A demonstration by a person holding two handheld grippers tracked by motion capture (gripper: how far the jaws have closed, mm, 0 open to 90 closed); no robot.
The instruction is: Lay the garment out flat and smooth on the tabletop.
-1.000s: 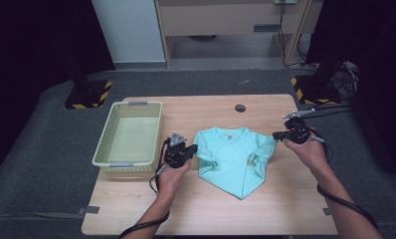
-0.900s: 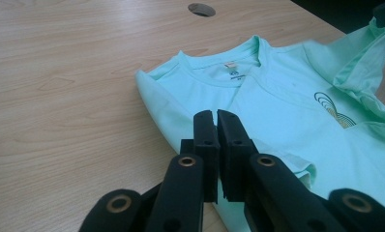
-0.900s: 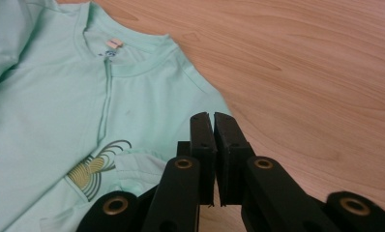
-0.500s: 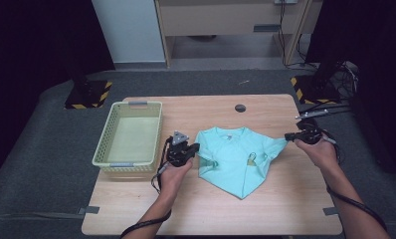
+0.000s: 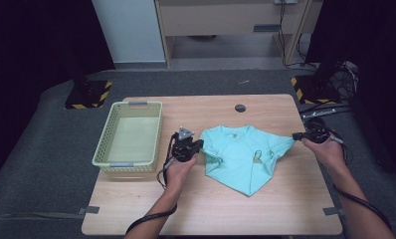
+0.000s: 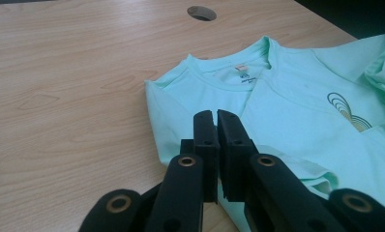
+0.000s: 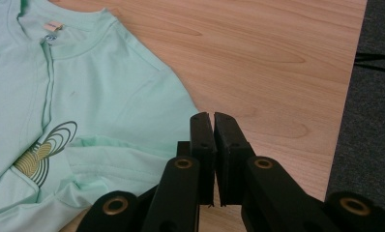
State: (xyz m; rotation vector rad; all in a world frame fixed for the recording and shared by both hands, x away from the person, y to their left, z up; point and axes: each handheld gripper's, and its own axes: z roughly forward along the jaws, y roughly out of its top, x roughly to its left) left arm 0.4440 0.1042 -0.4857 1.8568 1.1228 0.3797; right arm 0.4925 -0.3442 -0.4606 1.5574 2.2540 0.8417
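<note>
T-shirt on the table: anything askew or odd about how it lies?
Yes. The mint T-shirt lies crumpled and lopsided on the table: its lower part is folded into a point and fabric bunches by the printed logo. Both tongs are shut at its opposite sides. No damage visible.

One mint-green T-shirt [image 5: 243,157], partly folded, on one wooden table [image 5: 280,211]; one pale yellow-green plastic basket [image 5: 129,135] at the table's left side; one round cable hole [image 5: 240,107] near the table's far edge. Two hand-held grippers: the left gripper [image 5: 198,145] at the shirt's left edge; the right gripper [image 5: 296,135] at its right edge; each with two black jaws, four jaws in all. Two yellow-and-black striped stand bases [image 5: 88,94] on the floor beyond the table
</note>
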